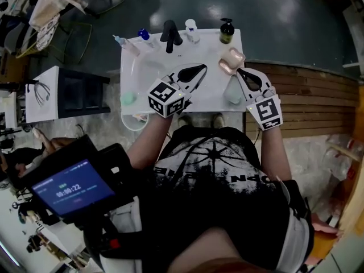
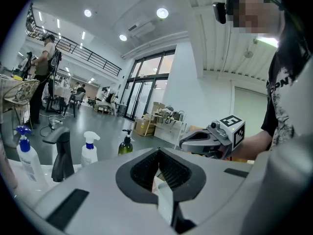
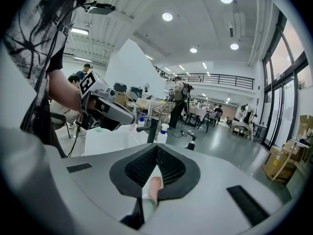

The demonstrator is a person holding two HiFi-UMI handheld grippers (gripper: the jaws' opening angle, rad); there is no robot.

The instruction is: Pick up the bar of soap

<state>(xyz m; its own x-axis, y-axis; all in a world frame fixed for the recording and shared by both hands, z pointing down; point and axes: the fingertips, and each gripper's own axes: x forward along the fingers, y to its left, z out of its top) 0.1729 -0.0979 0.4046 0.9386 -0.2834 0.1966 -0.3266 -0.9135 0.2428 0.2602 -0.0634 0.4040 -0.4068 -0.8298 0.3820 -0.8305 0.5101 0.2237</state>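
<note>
White sink counter (image 1: pixel 211 49) under a bright hall, tap (image 1: pixel 170 34) at its back edge, dark bottle (image 1: pixel 227 31) in the back right corner. Pink soap (image 1: pixel 231 60) lies near the right edge, just in front of that bottle. Right gripper (image 1: pixel 240 71) has its jaws together, empty, tips just beside the soap. Left gripper (image 1: pixel 203 68) hangs over the basin, jaws likewise together on nothing. Risk as I judge it: advancing with closed jaws would shove the soap towards the right edge, and a wet bar could slip out of a pinch taken off-centre
</note>
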